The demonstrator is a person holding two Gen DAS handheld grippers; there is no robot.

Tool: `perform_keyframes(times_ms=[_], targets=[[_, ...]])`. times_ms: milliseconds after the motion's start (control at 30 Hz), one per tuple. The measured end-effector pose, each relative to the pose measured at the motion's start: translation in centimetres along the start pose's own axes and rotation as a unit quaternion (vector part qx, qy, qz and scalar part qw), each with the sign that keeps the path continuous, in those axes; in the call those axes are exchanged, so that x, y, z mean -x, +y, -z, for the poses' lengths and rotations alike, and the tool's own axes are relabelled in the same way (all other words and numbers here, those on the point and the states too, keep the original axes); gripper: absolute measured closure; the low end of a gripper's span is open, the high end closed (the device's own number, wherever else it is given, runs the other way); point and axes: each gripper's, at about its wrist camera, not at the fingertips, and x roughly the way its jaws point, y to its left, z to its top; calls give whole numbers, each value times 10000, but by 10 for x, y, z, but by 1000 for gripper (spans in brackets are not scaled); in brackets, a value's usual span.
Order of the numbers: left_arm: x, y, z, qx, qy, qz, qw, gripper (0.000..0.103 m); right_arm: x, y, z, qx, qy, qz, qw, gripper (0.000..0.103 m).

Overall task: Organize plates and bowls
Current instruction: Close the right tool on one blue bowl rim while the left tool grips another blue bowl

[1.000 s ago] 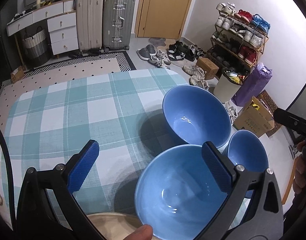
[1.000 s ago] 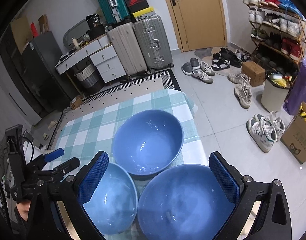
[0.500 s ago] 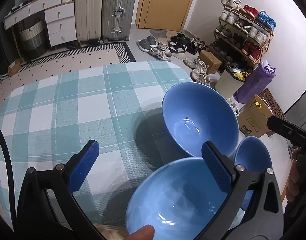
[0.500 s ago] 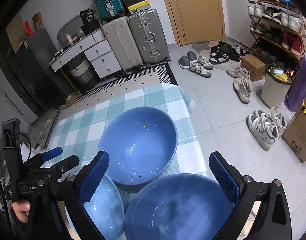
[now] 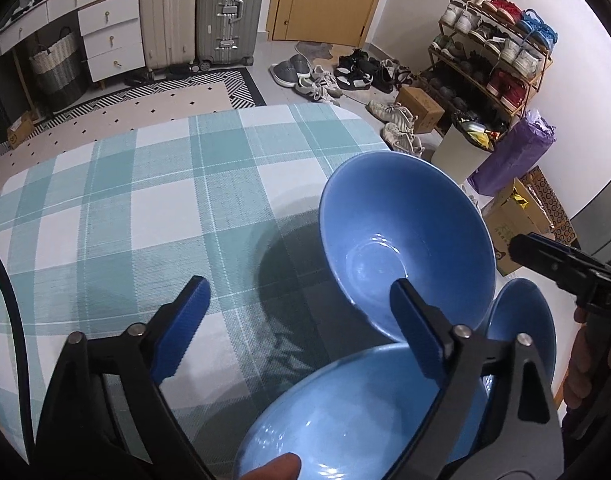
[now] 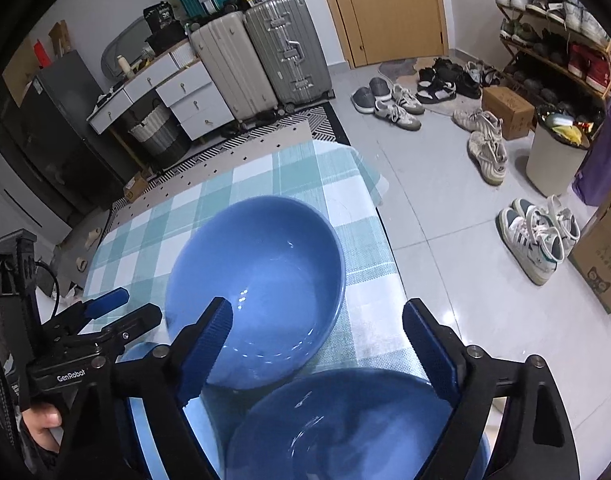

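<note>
Three blue bowls stand close together on the checked tablecloth (image 5: pixel 145 208). In the left wrist view the far bowl (image 5: pixel 401 240) is ahead on the right, a near bowl (image 5: pixel 357 412) lies under my open left gripper (image 5: pixel 301 328), and a third bowl (image 5: pixel 521 332) is at the right. In the right wrist view the far bowl (image 6: pixel 261 276) is ahead, a near bowl (image 6: pixel 353 424) lies under my open right gripper (image 6: pixel 317 344), and the third bowl (image 6: pixel 145 408) is partly hidden at the left. Both grippers are empty.
The table's right edge (image 6: pixel 385 240) drops to a tiled floor with shoes (image 6: pixel 537 236), a white bin (image 6: pixel 553 160) and cardboard boxes. Suitcases (image 6: pixel 265 52) and drawers stand against the back wall. The left gripper also shows in the right wrist view (image 6: pixel 105 312).
Both grippers have moved forward and lower toward the bowls, which now look larger and closer. The near bowls have slid down toward the frame bottoms. Both stay open.
</note>
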Motion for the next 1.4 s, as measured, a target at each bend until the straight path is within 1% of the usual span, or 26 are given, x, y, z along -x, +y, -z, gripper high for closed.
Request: perform_keyframes(times_ms=[33, 167, 233, 367, 400, 433, 500, 567, 633, 767, 933, 1033, 1133, 1400], targets=[[-2, -1, 0, -4, 25, 14, 10000, 21, -4, -1, 0, -23, 35, -27, 10000, 20], [-12, -4, -1, -54, 122, 50, 9999, 34, -12, -4, -1, -60, 102, -51, 9999, 23], [-16, -6, -1, -81, 169, 84, 9998, 37, -15, -5, -1, -56, 133, -55, 9999, 28], [-22, -9, -1, -120, 199, 133, 9996, 44, -20, -5, -2, -41, 170, -64, 9998, 31], [-23, -9, -1, -118, 207, 141, 9996, 45, -22, -4, -2, -17, 187, -58, 9998, 37], [-25, -9, -1, -113, 213, 152, 9996, 48, -23, -4, -2, 0, 214, -33, 9998, 41], [-26, -9, -2, -99, 227, 178, 9995, 52, -25, -4, -1, 18, 220, -20, 9998, 44], [-27, -8, -2, -81, 207, 177, 9996, 61, -27, -3, -1, 37, 236, 19, 9997, 52], [-28, -8, -2, -68, 213, 226, 9995, 63, -30, -3, -1, 45, 254, 53, 9997, 65], [-28, -10, -1, -152, 178, 286, 9993, 74, -32, -2, 0, 83, 264, 87, 9996, 73], [-26, -17, 0, -272, 126, 352, 9989, 87, -33, 0, 1, 160, 254, 135, 9995, 78], [-25, -19, 0, -302, 83, 293, 9991, 87, -34, -1, 1, 184, 246, 176, 9994, 83], [-24, -18, 0, -272, 77, 315, 9991, 88, -34, -2, 1, 199, 239, 184, 9993, 86], [-20, -18, -1, -355, 8, 221, 9991, 88, -33, 1, 1, 227, 197, 219, 9993, 86]])
